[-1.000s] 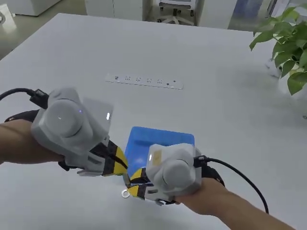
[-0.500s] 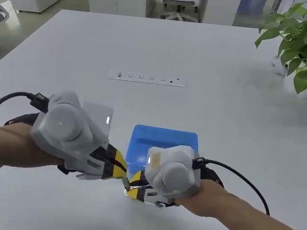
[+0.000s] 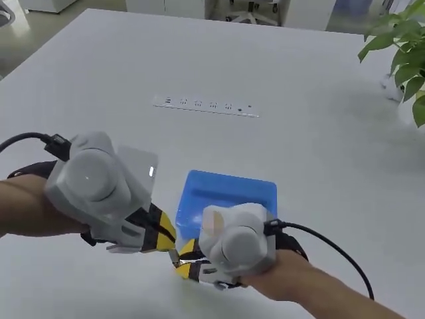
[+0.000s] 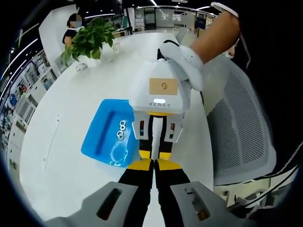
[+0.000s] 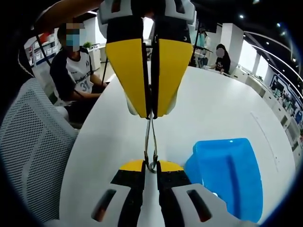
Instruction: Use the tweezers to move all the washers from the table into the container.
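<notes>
My left gripper (image 3: 170,240) is shut on the upper end of thin metal tweezers (image 5: 150,137). They reach down into the nearly touching yellow jaws of my right gripper (image 5: 151,166), which is shut on their tips. A small ring, seemingly a washer (image 5: 151,166), sits at those tips. In the head view the two grippers meet nose to nose just left of the blue container (image 3: 229,196), with the right gripper (image 3: 184,260) lower. A few washers (image 4: 122,130) lie inside the container (image 4: 102,142).
A white power strip (image 3: 204,106) lies across the table's middle. A potted plant (image 3: 402,53) stands at the far right. A mesh chair (image 5: 33,146) and a seated person (image 5: 75,71) are beyond the table's near edge.
A washer that lay on the table just below the jaws one second ago is now out of sight behind the right gripper. The grippers stay together; the camera has shifted slightly.
</notes>
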The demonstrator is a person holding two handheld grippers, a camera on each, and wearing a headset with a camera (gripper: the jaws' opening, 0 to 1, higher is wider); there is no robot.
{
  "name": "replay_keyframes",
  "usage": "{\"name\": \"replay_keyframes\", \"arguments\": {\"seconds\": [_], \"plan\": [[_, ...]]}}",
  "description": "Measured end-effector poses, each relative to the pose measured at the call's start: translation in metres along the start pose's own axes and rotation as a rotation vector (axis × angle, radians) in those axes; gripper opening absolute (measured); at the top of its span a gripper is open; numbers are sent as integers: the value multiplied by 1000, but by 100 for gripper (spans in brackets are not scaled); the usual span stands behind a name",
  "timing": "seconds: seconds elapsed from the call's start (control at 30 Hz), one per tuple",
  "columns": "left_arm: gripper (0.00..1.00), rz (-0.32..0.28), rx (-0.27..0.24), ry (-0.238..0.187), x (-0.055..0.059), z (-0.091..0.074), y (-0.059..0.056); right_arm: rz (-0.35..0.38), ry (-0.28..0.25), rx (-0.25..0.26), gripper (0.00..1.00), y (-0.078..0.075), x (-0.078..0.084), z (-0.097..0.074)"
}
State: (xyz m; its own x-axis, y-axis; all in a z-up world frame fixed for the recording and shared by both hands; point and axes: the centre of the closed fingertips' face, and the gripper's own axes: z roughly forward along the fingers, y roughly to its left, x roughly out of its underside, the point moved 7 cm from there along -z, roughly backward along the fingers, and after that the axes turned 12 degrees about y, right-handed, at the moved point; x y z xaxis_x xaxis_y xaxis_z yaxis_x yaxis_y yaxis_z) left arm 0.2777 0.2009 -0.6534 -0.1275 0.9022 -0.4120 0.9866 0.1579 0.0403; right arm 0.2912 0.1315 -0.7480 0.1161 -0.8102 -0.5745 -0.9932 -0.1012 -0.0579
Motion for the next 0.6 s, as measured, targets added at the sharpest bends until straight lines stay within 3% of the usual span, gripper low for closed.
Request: {"name": "replay_keyframes", "arguments": {"seconds": [0.6], "plan": [[6,-7,-1,-6,0,0,0,13,2,-11,9,0,0,0]]}}
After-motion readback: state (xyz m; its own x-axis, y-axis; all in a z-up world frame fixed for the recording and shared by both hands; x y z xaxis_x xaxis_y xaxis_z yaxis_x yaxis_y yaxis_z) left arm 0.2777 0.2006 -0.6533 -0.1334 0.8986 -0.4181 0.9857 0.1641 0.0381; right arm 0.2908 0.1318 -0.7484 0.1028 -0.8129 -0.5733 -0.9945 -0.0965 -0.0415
